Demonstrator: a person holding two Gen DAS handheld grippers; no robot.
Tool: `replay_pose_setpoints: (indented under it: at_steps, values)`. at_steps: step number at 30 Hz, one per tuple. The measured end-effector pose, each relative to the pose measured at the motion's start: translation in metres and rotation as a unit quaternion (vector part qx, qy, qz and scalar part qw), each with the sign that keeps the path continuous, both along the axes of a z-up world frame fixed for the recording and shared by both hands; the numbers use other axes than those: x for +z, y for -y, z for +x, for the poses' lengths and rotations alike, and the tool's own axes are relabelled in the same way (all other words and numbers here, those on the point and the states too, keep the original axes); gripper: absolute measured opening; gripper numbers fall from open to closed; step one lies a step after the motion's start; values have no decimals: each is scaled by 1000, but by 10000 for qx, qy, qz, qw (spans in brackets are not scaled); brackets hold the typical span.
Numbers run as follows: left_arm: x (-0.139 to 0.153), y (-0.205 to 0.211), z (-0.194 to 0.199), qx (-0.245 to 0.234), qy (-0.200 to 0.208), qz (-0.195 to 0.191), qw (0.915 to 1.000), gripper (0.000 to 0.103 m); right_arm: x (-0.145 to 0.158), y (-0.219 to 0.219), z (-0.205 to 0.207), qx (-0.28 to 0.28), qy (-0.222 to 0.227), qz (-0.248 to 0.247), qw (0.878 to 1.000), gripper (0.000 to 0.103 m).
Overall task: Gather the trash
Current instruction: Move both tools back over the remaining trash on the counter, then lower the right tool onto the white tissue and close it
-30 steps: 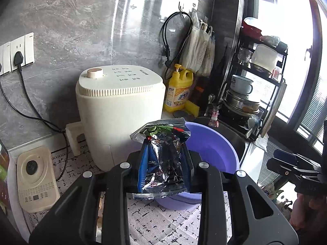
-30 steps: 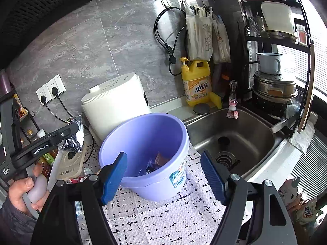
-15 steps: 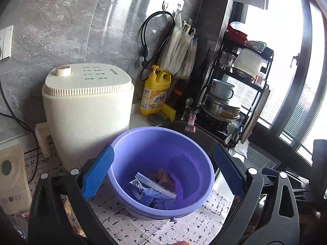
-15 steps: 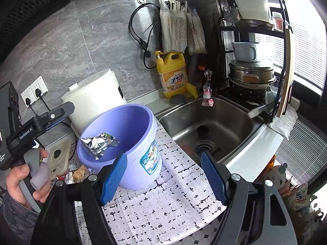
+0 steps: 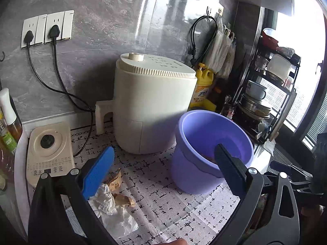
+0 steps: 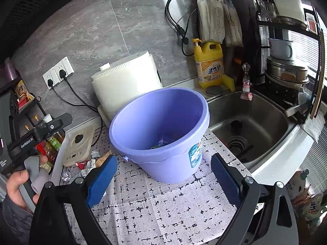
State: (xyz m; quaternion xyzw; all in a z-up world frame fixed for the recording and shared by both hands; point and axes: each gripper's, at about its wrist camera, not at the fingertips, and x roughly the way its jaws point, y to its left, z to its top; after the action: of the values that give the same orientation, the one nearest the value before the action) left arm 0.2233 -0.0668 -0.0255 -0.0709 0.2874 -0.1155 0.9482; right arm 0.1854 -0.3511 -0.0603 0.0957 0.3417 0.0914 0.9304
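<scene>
Here, one purple bucket point(image 6: 163, 134), two plugs point(image 5: 41, 35), two crumpled tissues point(image 5: 114, 216).

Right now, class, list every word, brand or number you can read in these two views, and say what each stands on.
"GenRobot.AI": side of the left gripper's black body.
"28", after blurred characters: yellow detergent bottle label.
Purple bucket sticker: unreadable.
Cream control panel buttons: too small.
Hanging bags: faint characters, unreadable.
</scene>
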Motion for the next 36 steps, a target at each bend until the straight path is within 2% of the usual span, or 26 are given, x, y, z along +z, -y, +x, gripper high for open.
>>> replay_pose_setpoints:
  at_steps: [16,27,31,36]
  values:
    - [-2,-79,-79,1049,-87,125,9944,97,-13,-79,-11,1078,-55,90,9941,93]
    - [-37,-112,-115,1605,-528,62,9856,97,-34,-124,-24,1709,-256,7,9850,93]
    - [-55,-117,-119,1775,-719,74,9815,97,-41,-138,-26,1888,-338,-96,9814,93]
    - [-82,-122,-114,1950,-941,-133,9762,97,-52,-148,-29,1999,-446,-240,9785,93]
